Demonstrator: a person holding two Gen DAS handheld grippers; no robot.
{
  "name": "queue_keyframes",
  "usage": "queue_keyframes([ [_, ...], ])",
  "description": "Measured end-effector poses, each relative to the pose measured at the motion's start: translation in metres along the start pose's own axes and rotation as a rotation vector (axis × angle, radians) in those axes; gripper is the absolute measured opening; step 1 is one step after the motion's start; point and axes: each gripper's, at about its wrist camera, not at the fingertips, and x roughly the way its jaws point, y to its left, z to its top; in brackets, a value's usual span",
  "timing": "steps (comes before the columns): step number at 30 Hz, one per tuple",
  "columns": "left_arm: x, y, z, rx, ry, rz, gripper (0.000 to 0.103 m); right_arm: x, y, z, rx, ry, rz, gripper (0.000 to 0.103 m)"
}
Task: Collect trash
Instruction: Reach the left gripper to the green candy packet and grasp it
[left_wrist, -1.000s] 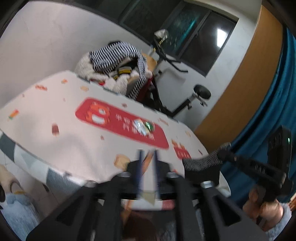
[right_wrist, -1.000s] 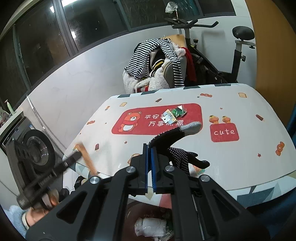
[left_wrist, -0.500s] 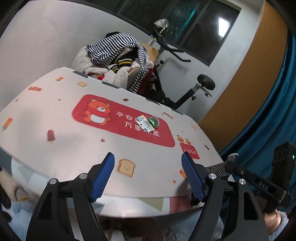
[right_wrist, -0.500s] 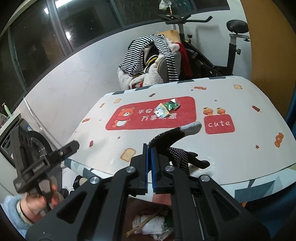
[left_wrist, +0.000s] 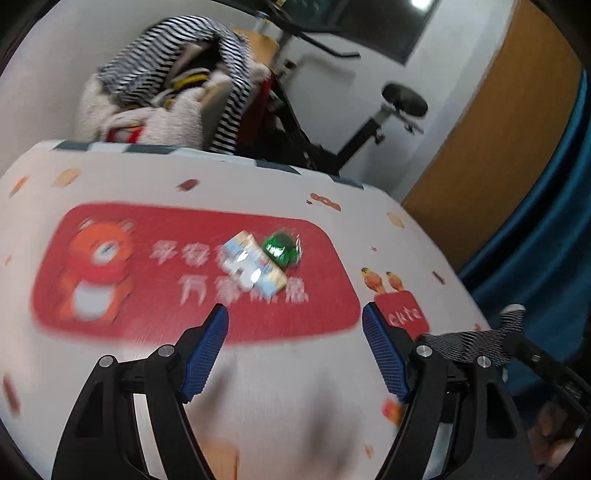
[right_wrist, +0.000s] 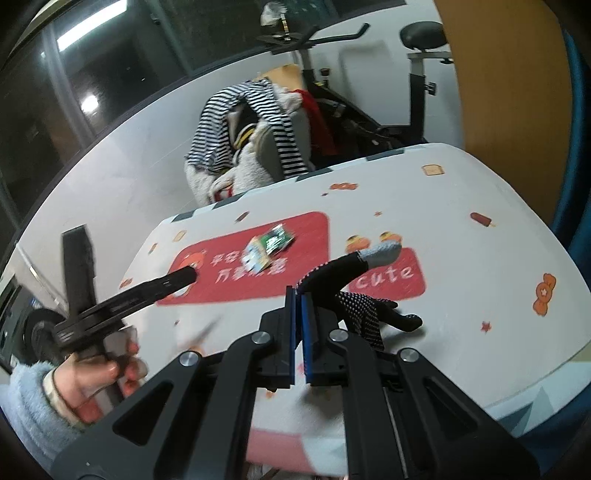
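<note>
Tablecloth (left_wrist: 110, 173) white, strewn with small orange motifs; red panel (left_wrist: 184, 269) bore an orange bear and white lettering. Wrappers: one pale blue-white (left_wrist: 253, 264), one green (left_wrist: 280, 249). Sock (right_wrist: 354, 269) black with white dots, grey toe. Gripper pads (left_wrist: 205, 350) blue.

- Left gripper (left_wrist: 295, 347): jaws spread wide, blue-padded fingers (left_wrist: 205, 349) well apart with nothing between them; view motion-blurred.
- Right gripper (right_wrist: 298, 334): jaws pressed together, clamping a black-and-white sock (right_wrist: 354, 280).
- Bare left hand (right_wrist: 92, 376), in a light-blue fleece cuff, grasps its gripper's handle.
</note>
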Motion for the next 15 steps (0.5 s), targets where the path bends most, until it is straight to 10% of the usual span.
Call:
queue_keyframes([
  [15,0.148,-0.017,0.059,0.225,0.184,0.114,0.060,0.025,-0.044,0.016,0.081,0.007,-0.044,0.007],
])
